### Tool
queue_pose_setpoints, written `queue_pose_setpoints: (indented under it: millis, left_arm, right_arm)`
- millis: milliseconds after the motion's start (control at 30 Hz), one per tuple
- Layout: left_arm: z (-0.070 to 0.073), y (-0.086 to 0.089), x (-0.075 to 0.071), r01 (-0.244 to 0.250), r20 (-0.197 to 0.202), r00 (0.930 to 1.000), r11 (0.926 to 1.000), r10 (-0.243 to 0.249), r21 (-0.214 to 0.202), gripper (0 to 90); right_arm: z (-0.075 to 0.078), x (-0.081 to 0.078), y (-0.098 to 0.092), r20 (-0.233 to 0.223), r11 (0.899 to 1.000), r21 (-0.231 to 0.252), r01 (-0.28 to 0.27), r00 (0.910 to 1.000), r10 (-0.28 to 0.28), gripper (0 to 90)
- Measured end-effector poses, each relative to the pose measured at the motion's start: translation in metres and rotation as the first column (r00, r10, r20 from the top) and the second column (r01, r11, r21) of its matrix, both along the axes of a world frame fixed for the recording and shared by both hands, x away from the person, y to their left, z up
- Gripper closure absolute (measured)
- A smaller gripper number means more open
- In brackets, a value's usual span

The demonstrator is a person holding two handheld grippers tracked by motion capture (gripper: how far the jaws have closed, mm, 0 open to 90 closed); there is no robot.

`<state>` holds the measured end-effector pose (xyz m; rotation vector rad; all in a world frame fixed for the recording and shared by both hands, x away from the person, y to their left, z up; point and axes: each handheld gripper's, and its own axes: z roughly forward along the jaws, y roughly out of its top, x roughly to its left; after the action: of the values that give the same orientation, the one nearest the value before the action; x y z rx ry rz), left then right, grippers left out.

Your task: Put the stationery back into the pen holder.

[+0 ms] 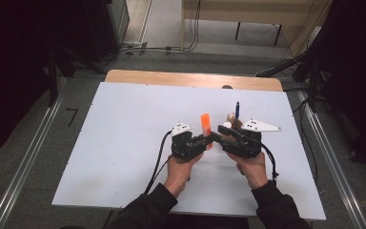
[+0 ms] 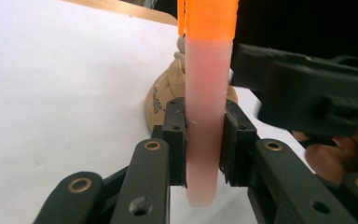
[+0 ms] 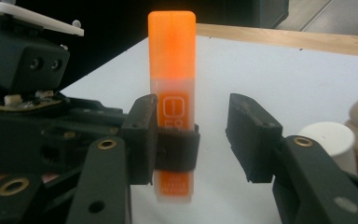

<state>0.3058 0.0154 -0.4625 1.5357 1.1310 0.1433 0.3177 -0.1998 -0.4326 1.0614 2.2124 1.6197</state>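
An orange highlighter [image 1: 205,125] with a pale translucent barrel stands upright just above the white tabletop [image 1: 124,143], near the middle. My left gripper [image 1: 208,141] is shut on it: in the left gripper view both pads clamp the barrel [image 2: 207,116] low down, with the orange cap above. My right gripper [image 1: 218,132] comes in from the right and stands open around the same highlighter [image 3: 172,70]. One of its jaws sits right beside the barrel and the other stands well apart.
A tan figurine-like holder [image 1: 230,120] with a blue pen [image 1: 237,109] upright in it stands just behind the right gripper. A white cylinder [image 3: 328,140] sits beside it. A wooden edge [image 1: 195,78] borders the far side, with cables on the floor beyond.
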Motion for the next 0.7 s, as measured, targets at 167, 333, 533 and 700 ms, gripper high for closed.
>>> queue_pose_setpoints:
  millis: [167, 333, 533, 700]
  left_arm:
    - [0.004, 0.0, 0.003, -0.012, 0.02, 0.9997, 0.9999, 0.012, 0.001, 75.3]
    - [0.01, -0.004, 0.005, -0.01, 0.043, 0.999, 0.9999, 0.009, 0.011, 75.3]
    - [0.016, -0.012, 0.006, 0.0, 0.08, 0.9968, 0.9998, -0.001, 0.02, 75.3]
    - [0.022, -0.023, 0.011, 0.022, 0.103, 0.9944, 0.9994, -0.024, 0.025, 75.2]
  right_arm:
    - [-0.001, -0.009, -0.013, 0.001, 1.0, -0.021, 0.004, 1.0, -0.004, 42.2]
    - [-0.009, -0.016, -0.028, -0.02, 0.998, -0.058, 0.011, 0.9997, -0.012, 38.5]
    - [-0.017, -0.022, -0.044, -0.045, 0.995, -0.097, 0.038, 0.9981, -0.043, 32.0]
    - [-0.021, -0.025, -0.053, -0.052, 0.992, -0.11, 0.064, 0.9961, -0.07, 30.1]
